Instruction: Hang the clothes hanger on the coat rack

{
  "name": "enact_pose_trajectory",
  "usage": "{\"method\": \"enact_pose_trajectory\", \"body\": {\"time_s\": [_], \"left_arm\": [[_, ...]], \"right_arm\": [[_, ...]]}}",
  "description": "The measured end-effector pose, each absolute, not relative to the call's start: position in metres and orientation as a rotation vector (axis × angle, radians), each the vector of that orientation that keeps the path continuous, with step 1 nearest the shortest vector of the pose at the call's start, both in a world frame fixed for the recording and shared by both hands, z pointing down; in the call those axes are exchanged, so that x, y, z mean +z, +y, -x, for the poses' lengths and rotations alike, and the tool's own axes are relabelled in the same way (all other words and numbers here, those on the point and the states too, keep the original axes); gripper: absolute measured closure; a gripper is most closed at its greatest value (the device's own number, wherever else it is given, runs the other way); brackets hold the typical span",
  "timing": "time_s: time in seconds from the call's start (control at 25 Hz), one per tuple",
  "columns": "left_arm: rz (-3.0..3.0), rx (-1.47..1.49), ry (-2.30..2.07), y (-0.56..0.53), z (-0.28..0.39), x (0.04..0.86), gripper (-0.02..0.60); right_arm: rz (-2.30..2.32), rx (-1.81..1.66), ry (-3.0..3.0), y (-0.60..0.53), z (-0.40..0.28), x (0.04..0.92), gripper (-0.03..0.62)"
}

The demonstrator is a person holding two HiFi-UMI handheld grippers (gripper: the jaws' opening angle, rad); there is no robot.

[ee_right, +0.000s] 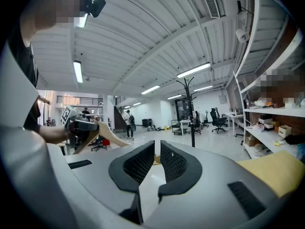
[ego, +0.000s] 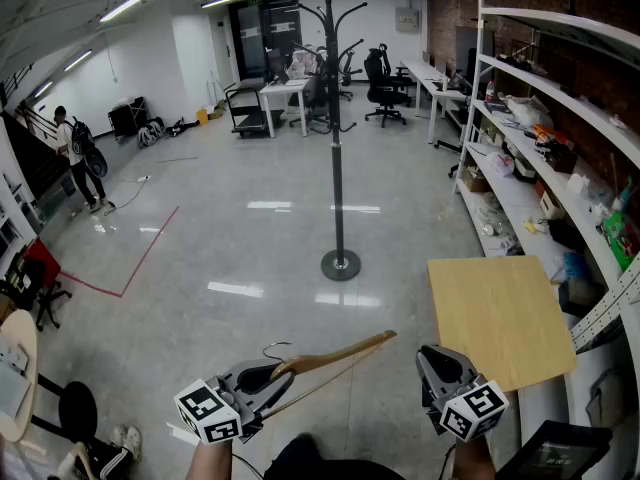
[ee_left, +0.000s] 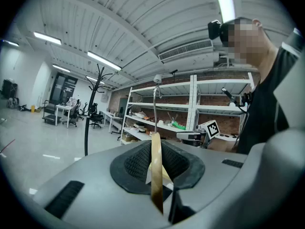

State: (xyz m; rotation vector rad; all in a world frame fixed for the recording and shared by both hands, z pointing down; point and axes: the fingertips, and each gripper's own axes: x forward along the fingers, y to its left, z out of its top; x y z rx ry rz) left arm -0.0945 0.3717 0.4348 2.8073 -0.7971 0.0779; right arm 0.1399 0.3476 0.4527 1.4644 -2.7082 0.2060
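A tall black coat rack [ego: 337, 148] stands on the shiny floor, well ahead of me. My left gripper [ego: 270, 378] is low at the left, shut on a wooden clothes hanger [ego: 340, 353] near its metal hook [ego: 275, 349]. The hanger's arm reaches to the right. In the left gripper view the wood [ee_left: 156, 171] is clamped edge-on between the pads, the hook wire [ee_left: 154, 104] rises above, and the rack [ee_left: 90, 113] is far off at the left. My right gripper [ego: 432, 363] is low at the right and holds nothing. Its jaws [ee_right: 157, 144] stand a narrow slit apart.
A light wooden board [ego: 500, 313] lies at the right, just beyond the right gripper. White shelving [ego: 540, 158] full of goods lines the right wall. Desks and office chairs [ego: 385, 83] stand at the back, and a person [ego: 78, 158] is far left.
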Motion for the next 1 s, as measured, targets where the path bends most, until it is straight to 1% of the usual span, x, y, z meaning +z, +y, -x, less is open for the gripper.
{"method": "enact_pose_trajectory", "body": {"time_s": [0.32,0.64,0.8,1.0], "left_arm": [[-2.832,0.116,-0.784,0.295,0.103,0.452,0.531],[-2.885,0.076,-0.720,0.195,0.133,0.436,0.531],[-2.910,0.108,-0.716,0.150,0.150,0.442,0.531],[-2.879,0.069,-0.666,0.105,0.158,0.447,0.531]], "right_arm": [[-1.470,0.235,-2.712,0.275,-0.126,0.456,0.528],[-1.398,0.140,-2.730,0.174,-0.076,0.434,0.525],[-1.371,0.161,-2.754,0.136,-0.050,0.430,0.525],[-1.355,0.168,-2.734,0.101,-0.031,0.431,0.525]]}}
